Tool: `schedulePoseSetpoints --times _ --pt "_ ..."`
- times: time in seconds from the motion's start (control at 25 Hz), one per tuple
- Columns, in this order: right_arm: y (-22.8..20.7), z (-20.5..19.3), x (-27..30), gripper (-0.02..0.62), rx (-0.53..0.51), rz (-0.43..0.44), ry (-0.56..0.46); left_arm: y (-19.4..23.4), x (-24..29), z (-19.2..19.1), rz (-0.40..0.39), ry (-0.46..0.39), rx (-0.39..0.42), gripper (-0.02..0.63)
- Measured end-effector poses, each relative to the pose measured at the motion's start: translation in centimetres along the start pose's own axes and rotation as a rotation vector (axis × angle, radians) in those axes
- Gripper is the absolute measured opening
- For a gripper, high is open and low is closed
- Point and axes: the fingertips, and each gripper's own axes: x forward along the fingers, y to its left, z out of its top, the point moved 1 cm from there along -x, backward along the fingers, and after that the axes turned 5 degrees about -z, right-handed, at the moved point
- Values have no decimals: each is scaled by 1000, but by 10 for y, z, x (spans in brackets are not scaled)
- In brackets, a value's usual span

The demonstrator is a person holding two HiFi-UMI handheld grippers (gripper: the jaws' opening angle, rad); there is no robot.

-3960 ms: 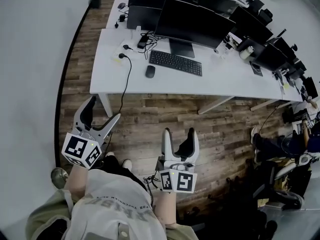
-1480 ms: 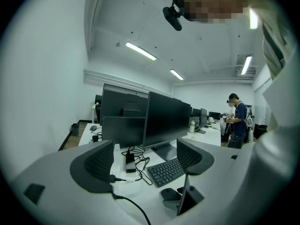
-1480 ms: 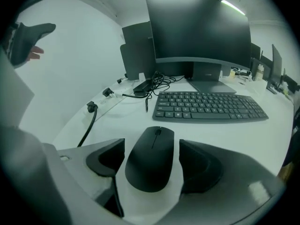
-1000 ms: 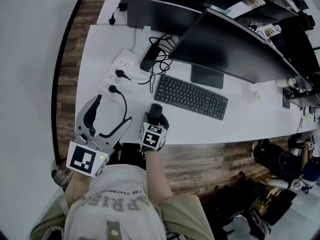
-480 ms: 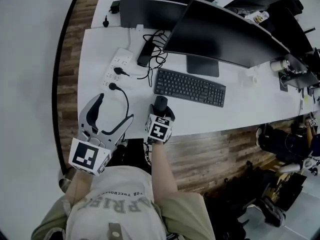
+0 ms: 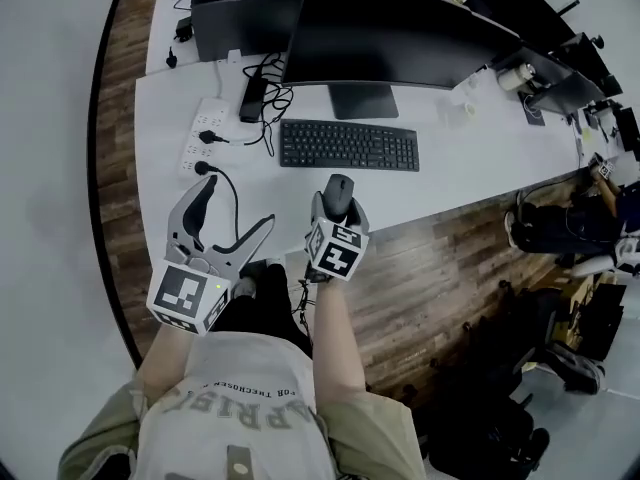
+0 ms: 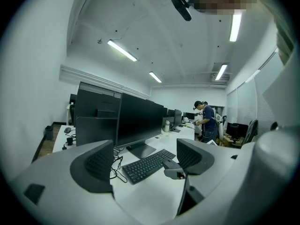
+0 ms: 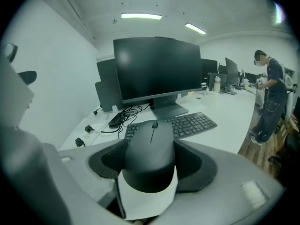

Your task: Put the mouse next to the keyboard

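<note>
My right gripper (image 6: 337,204) is shut on a dark mouse (image 6: 340,189), with its pads against the mouse's two sides (image 8: 151,149). It holds the mouse over the front of the white table (image 6: 450,183), just in front of the middle of the black keyboard (image 6: 348,145). In the right gripper view the keyboard (image 8: 193,122) lies beyond the mouse. My left gripper (image 6: 236,206) stands open and empty at the table's front left, pointing toward the keyboard (image 7: 146,165).
A large black monitor (image 6: 395,38) stands behind the keyboard. A white power strip (image 6: 205,128) with plugs and black cables (image 6: 262,98) lies at the left. A person (image 8: 269,95) stands at desks far to the right. Wooden floor (image 6: 440,278) lies before the table.
The mouse lay on the table left of the keyboard four seconds ago. My right gripper now holds it and has carried it rightward along the keyboard's front over the last second.
</note>
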Motion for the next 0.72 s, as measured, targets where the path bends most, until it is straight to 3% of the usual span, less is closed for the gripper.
schedulePoseSetpoints --times 0.16,0.36,0.72 --pt "-28 9 -23 308 91 -29 -39 -25 12 4 -62 1 23 403" --pt "-67 23 -42 308 123 -59 -86 -51 33 4 -105 4 40 403" --pt "-160 47 -39 308 111 -49 -125 -99 91 4 -70 -6 50 403"
